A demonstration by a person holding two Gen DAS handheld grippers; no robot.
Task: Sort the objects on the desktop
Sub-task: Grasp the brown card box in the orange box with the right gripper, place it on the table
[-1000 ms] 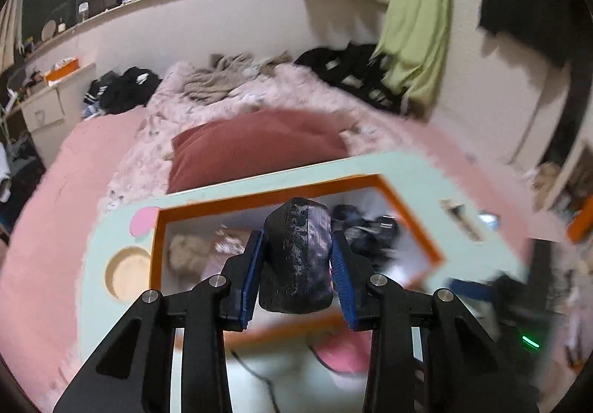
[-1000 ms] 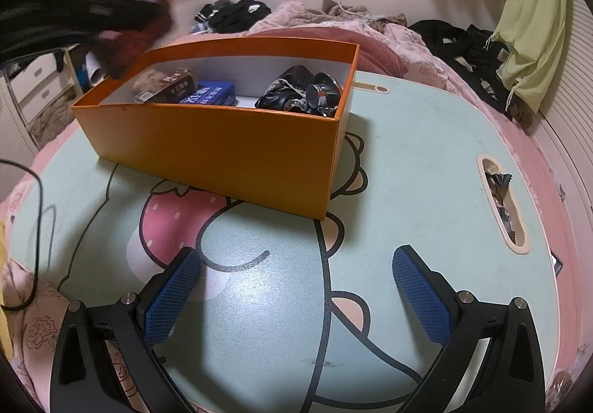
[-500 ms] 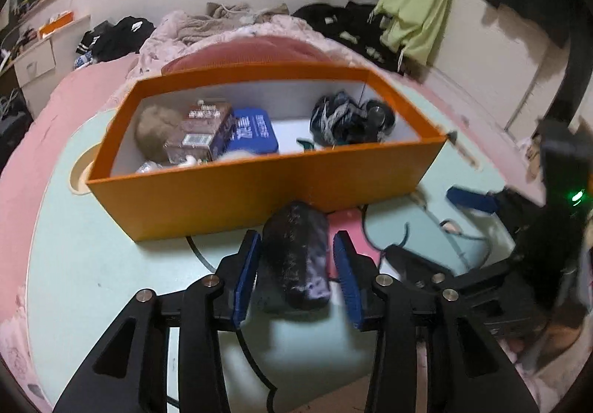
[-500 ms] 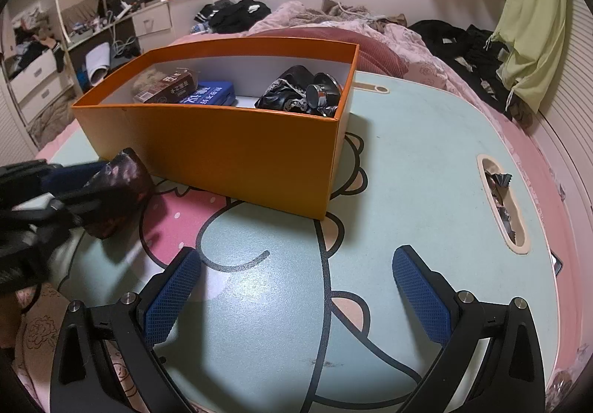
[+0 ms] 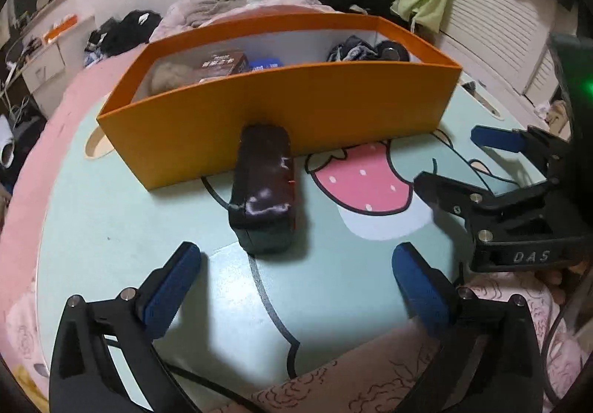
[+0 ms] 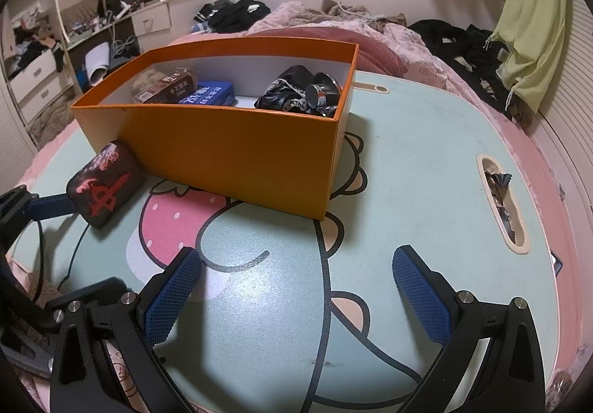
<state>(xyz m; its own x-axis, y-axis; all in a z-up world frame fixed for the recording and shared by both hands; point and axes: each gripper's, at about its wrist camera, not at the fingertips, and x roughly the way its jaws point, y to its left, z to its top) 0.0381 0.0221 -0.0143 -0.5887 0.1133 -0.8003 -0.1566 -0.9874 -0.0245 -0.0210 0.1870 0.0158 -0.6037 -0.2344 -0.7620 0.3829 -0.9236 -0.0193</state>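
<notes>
A dark zipped case [image 5: 264, 190] with red markings [image 6: 105, 183] lies on the mint cartoon tabletop [image 6: 426, 153], touching the near wall of the orange box [image 5: 296, 109]. My left gripper [image 5: 296, 251] is just behind the case. Its jaws are opening wide and the pads are clear of it. One left finger [image 6: 48, 209] shows beside the case in the right wrist view. My right gripper [image 6: 296, 257] hovers open over the tabletop with nothing between its fingers. In the left wrist view it appears as my right gripper [image 5: 519, 172], right of the case.
The orange box [image 6: 229, 149] holds a brown carton [image 6: 166, 88], a blue packet [image 6: 209, 96] and a black bundle [image 6: 300, 90]. A slot [image 6: 502, 205] near the table's right edge holds scraps. A thin black cable [image 5: 207, 381] crosses the near edge. Bedding and clothes lie behind.
My left gripper came down from above the box with the dark case, set it on the table in front of the box, and spread its jaws off it. The right gripper stayed put.
</notes>
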